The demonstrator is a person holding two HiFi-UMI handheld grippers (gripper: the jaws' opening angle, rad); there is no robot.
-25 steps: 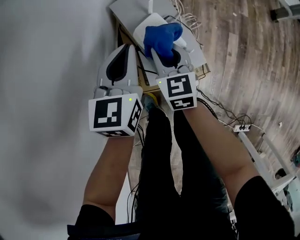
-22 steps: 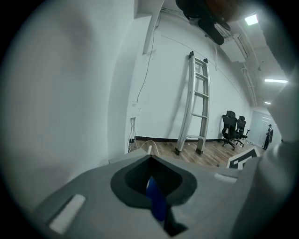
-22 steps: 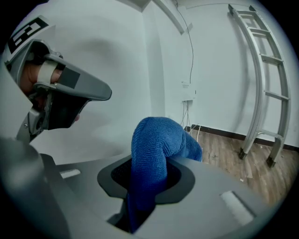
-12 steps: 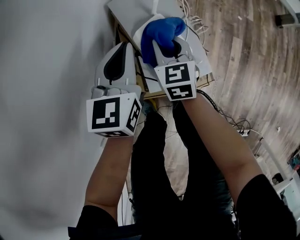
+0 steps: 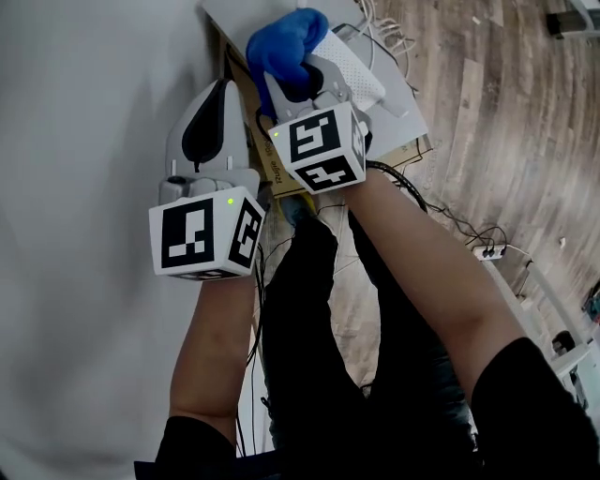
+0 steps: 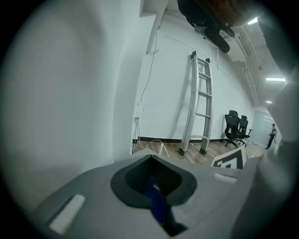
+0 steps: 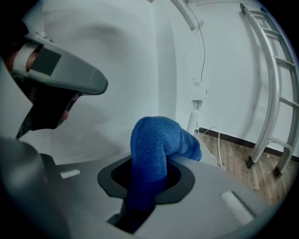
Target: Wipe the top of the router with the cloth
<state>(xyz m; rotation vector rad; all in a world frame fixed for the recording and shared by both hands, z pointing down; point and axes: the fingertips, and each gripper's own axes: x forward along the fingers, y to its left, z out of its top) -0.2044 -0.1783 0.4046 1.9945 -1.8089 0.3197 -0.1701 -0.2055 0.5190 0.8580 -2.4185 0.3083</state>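
Observation:
The white router (image 5: pixel 354 77) lies on a cardboard box (image 5: pixel 409 152) at the top of the head view. My right gripper (image 5: pixel 289 67) is shut on a bunched blue cloth (image 5: pixel 281 39), which sits over the router's left end beside the wall. In the right gripper view the cloth (image 7: pixel 156 140) bulges up from between the jaws of the right gripper (image 7: pixel 145 184). My left gripper (image 5: pixel 217 89) hangs just left of the router, jaws together, against the wall. In its own view the left gripper (image 6: pixel 154 184) shows a thin blue sliver in its slot; what that is I cannot tell.
A white wall (image 5: pixel 75 141) fills the left side. A flat grey slab (image 5: pixel 239 13) lies beyond the router. Cables (image 5: pixel 441 216) trail over the wood floor to a power strip (image 5: pixel 487 254). A ladder (image 6: pixel 198 102) leans on the far wall near office chairs (image 6: pixel 236 128).
The right gripper has swept the cloth leftward across the router toward the wall, uncovering the router's right part. The left gripper has drifted slightly left, still shut.

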